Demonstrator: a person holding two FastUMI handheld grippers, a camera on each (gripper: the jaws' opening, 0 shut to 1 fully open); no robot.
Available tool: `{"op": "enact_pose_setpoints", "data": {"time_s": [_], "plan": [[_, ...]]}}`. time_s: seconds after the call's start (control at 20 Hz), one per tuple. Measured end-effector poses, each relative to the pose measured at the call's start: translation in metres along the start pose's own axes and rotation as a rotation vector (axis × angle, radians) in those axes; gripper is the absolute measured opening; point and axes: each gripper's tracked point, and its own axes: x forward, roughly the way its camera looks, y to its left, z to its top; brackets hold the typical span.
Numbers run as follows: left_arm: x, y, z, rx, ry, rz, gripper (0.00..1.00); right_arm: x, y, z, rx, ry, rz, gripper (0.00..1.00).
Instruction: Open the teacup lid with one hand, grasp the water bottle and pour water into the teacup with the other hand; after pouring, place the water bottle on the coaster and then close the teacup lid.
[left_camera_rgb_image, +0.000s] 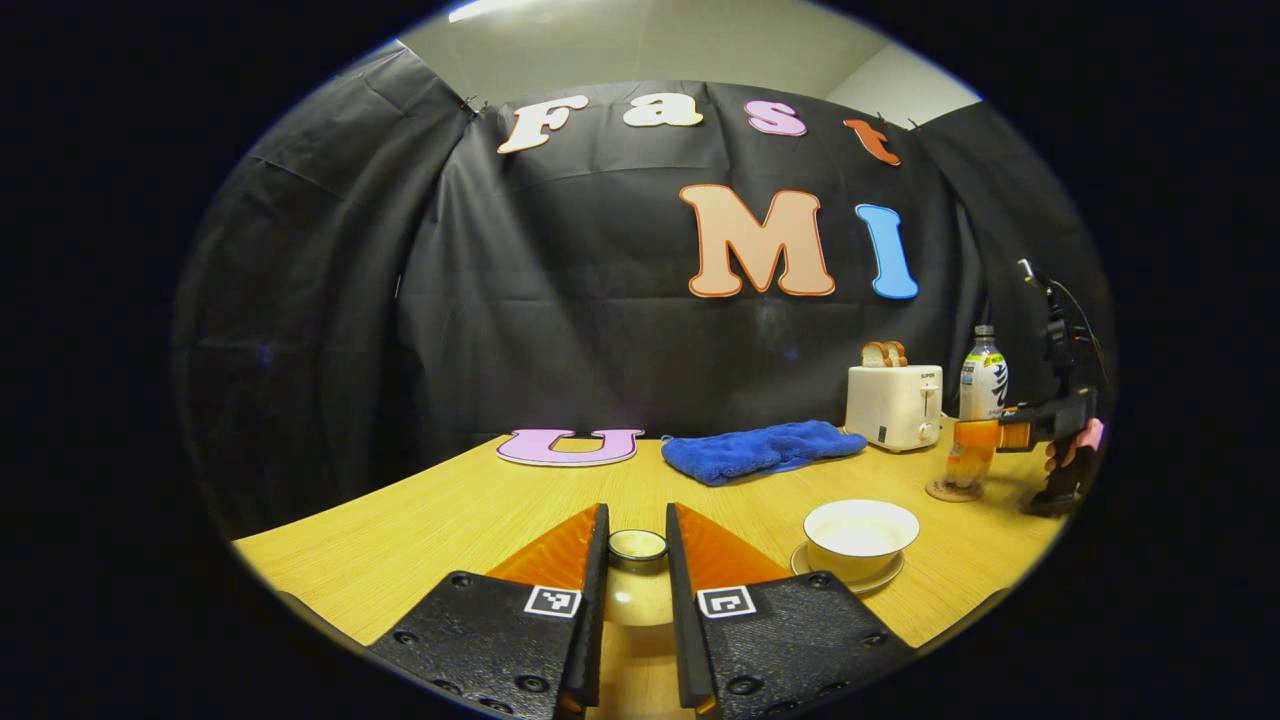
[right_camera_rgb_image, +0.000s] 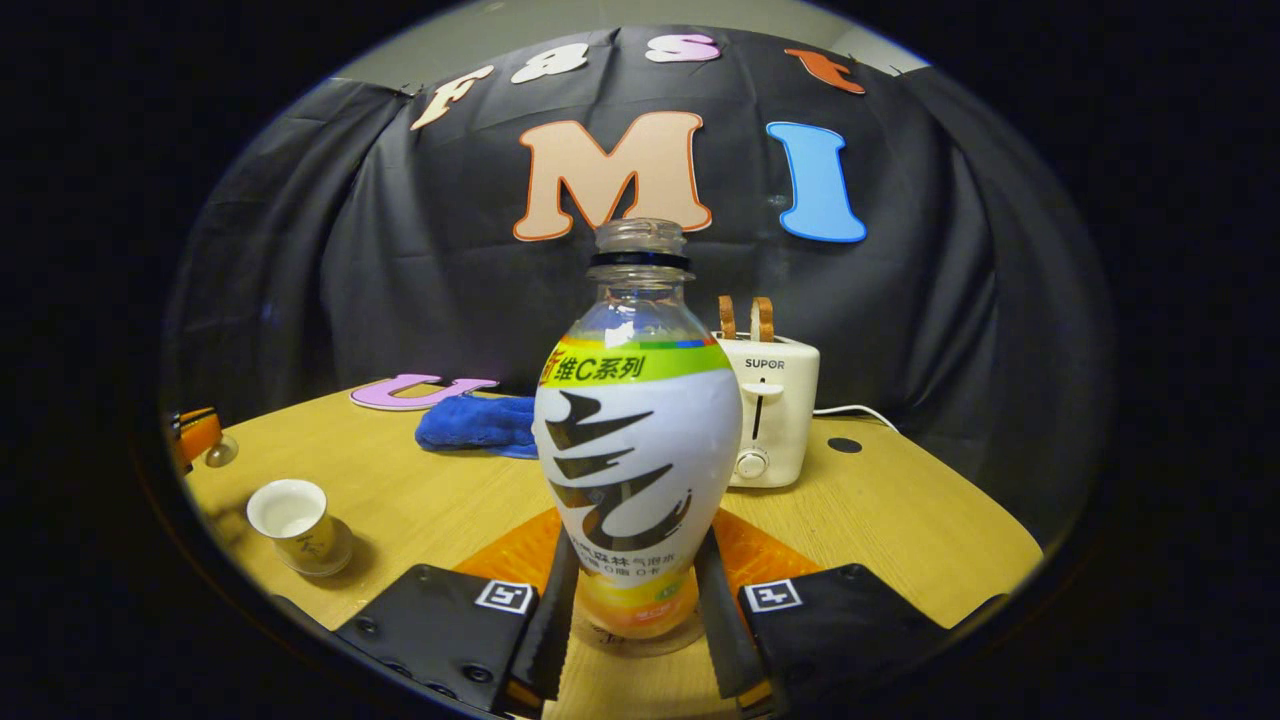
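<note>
On the wooden tabletop (left_camera_rgb_image: 450, 510) the open teacup (left_camera_rgb_image: 860, 538) sits on its saucer (left_camera_rgb_image: 795, 562). Close by, the left gripper (left_camera_rgb_image: 637, 540) is clamped on the teacup lid (left_camera_rgb_image: 637, 546), both fingers pressing its sides. Farther right, the right gripper (right_camera_rgb_image: 634, 590) is closed around the lower body of the uncapped water bottle (right_camera_rgb_image: 638, 440), which stands upright on the coaster (left_camera_rgb_image: 938, 492). Behind them sit a toaster (right_camera_rgb_image: 775, 410) and a blue cloth (left_camera_rgb_image: 760, 450).
</note>
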Motion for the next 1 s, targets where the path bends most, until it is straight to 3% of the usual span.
{"op": "enact_pose_setpoints", "data": {"time_s": [0.4, 0.45, 0.5, 0.6, 0.75, 1.0], "plan": [[0.0, -0.001, -0.002, -0.001, -0.001, -0.002, 0.28, -0.001, 0.002, -0.003, 0.019, 0.001, 0.015, 0.7], [0.0, -0.001, -0.001, 0.0, -0.001, -0.002, 0.28, -0.001, 0.003, -0.003, 0.024, 0.0, 0.02, 0.8], [0.001, -0.001, -0.002, -0.001, -0.002, -0.002, 0.28, -0.002, 0.004, -0.004, 0.026, 0.0, 0.026, 0.77], [0.001, -0.002, -0.002, 0.0, 0.0, -0.002, 0.28, -0.004, 0.007, -0.006, 0.018, 0.006, 0.04, 0.91], [0.001, -0.002, -0.003, -0.001, -0.001, -0.003, 0.28, -0.01, 0.005, -0.005, 0.029, -0.005, 0.043, 0.96], [0.001, -0.005, -0.003, 0.0, -0.001, -0.013, 0.28, -0.033, 0.003, -0.003, 0.015, -0.019, 0.011, 0.92]]}}
